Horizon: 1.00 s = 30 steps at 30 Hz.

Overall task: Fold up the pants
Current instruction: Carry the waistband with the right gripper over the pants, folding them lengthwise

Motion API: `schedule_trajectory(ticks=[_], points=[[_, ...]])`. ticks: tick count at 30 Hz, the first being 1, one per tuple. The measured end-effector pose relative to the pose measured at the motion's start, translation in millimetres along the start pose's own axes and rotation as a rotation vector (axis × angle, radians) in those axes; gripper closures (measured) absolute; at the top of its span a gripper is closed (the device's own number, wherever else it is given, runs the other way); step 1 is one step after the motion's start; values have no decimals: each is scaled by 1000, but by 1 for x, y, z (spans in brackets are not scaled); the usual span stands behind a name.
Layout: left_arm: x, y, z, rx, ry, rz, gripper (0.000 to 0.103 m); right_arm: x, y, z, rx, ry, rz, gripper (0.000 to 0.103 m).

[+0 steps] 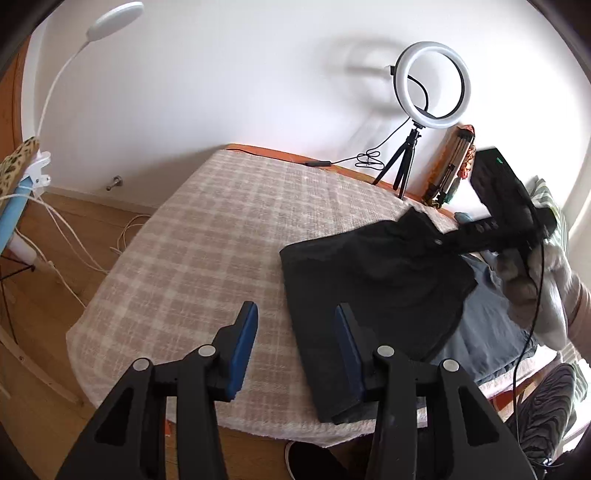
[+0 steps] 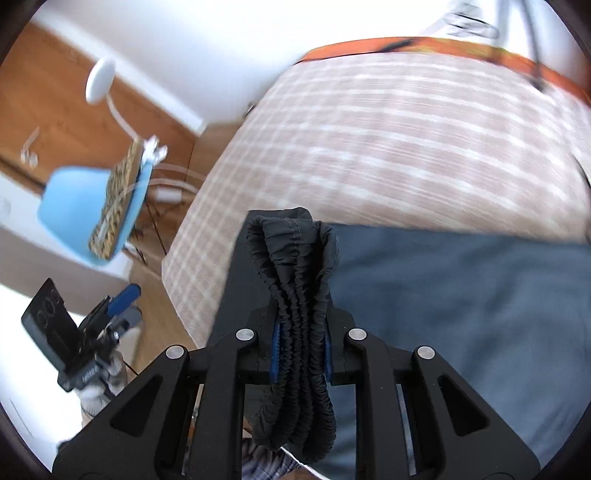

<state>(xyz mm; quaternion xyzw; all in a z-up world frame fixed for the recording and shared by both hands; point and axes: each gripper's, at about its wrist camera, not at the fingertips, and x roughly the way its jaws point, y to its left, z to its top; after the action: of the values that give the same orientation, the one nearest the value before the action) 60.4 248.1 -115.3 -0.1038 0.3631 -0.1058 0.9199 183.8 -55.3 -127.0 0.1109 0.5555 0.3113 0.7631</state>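
Dark pants (image 1: 373,291) lie partly folded on the right side of a table under a pink checked cloth (image 1: 207,236). My left gripper (image 1: 297,349) is open and empty, hovering over the near left edge of the pants. My right gripper (image 2: 301,354) is shut on the bunched elastic waistband (image 2: 295,295) of the pants and lifts it; the rest of the cloth (image 2: 461,306) hangs to the right. In the left wrist view the right gripper (image 1: 476,230) shows at the far right, holding the pants' far corner.
A ring light on a tripod (image 1: 432,85) and its cable stand at the table's back edge. A grey-blue garment (image 1: 487,332) lies under the pants. A blue chair (image 2: 92,206) and a white desk lamp (image 1: 110,18) stand left of the table.
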Motion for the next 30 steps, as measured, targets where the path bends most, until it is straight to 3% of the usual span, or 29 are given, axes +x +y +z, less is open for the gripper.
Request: schedule_trajectory(ticks=[12,18,30], points=[[41,-101,62,242,103,-19,62,-106,-129,-69,185,-133,-61,85],[70,-164,59,301,144,-86,62,-159,-186,-104,236,-192,-118,85],[124,-282,20,416,261,-188,62,-244,-276,-165,328,-296,-201,85]])
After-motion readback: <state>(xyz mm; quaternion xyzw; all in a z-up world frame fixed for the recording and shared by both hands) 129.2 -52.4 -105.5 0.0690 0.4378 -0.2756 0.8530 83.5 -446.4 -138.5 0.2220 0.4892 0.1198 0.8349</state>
